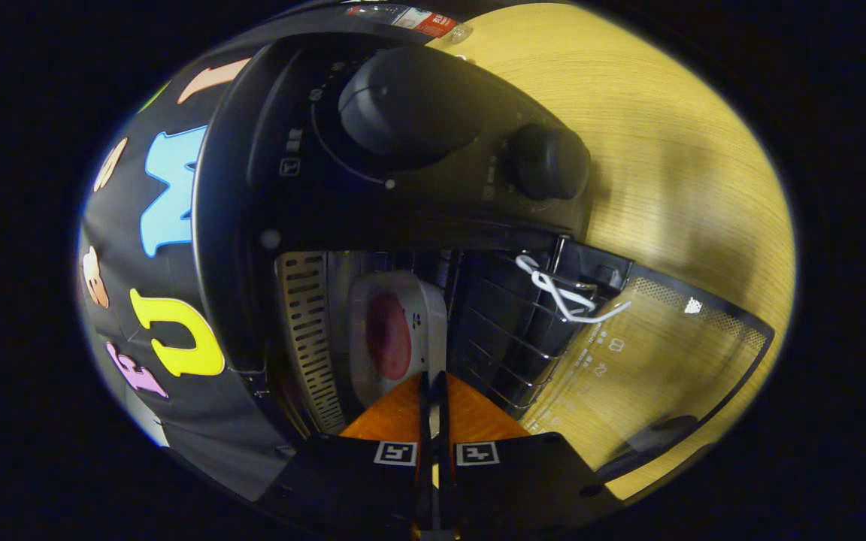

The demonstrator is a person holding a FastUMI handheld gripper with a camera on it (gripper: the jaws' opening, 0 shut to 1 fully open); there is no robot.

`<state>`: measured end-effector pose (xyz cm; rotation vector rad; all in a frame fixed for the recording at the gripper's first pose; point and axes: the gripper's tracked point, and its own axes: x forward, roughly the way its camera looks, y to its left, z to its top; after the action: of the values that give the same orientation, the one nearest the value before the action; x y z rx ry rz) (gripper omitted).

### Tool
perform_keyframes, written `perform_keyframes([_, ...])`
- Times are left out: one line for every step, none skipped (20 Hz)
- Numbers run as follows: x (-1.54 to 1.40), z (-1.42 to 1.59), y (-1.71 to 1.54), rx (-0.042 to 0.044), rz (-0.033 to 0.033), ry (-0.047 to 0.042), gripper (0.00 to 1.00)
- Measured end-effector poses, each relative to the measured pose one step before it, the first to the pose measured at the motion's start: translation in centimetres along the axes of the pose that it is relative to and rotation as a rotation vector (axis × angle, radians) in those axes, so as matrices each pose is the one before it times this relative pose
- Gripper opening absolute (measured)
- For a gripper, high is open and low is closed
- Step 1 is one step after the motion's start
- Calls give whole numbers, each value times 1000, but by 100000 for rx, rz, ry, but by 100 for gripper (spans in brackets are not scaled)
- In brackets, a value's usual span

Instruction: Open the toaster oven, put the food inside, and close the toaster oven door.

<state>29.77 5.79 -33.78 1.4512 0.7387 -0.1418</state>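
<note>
The black toaster oven (252,225) stands open just ahead of me, and the view is rolled so its two knobs (410,105) lie above the cavity. Its glass door (658,353) hangs down flat over the wooden table. Inside the cavity, on the wire rack (508,338), rests a white plate (418,300) with a round red piece of food (388,334). My gripper (433,379) reaches into the opening with its orange fingers (395,413) nearly together, pinching the plate's near rim.
A white cord (561,293) is looped on the rack's corner by the door hinge. The slotted metal side wall (313,338) of the cavity lies close beside the plate. The door's dark handle (651,436) sits at the door's outer edge. A wooden table (666,150) spreads beyond the oven.
</note>
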Motion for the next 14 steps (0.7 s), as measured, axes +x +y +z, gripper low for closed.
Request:
perform_keyframes([-101,-286,212,-1845,922,898,9])
perform_keyframes([178,-810,300,-1482,2427,1407,13])
perform_keyframes([-19,-739,-262,-1011,79,1819,15])
perform_keyframes([-606,-240,-179,-1075,158,2014,18])
perform_keyframes([-326,-395,202,-856,1642,1681,19])
perform_keyframes([-508,-756,85,-1063,741,1559,27])
perform_keyframes([-501,-433,53,-1121,612,1138,33])
perform_keyframes([-515,-430,216,-1203,1113,657,47])
perform_keyframes([-424,-443,58,-1391,410,646,60])
perform_keyframes([-728,-502,-54,-1325,-199,782,72])
perform_keyframes([-561,-563,-48,-1082,-192,927,85])
perform_keyframes([-625,-656,-170,-1459,-294,871,98])
perform_keyframes([-645,-549,-185,-1367,-806,963,98])
perform_keyframes([-753,-757,-97,-1914,-299,684,97])
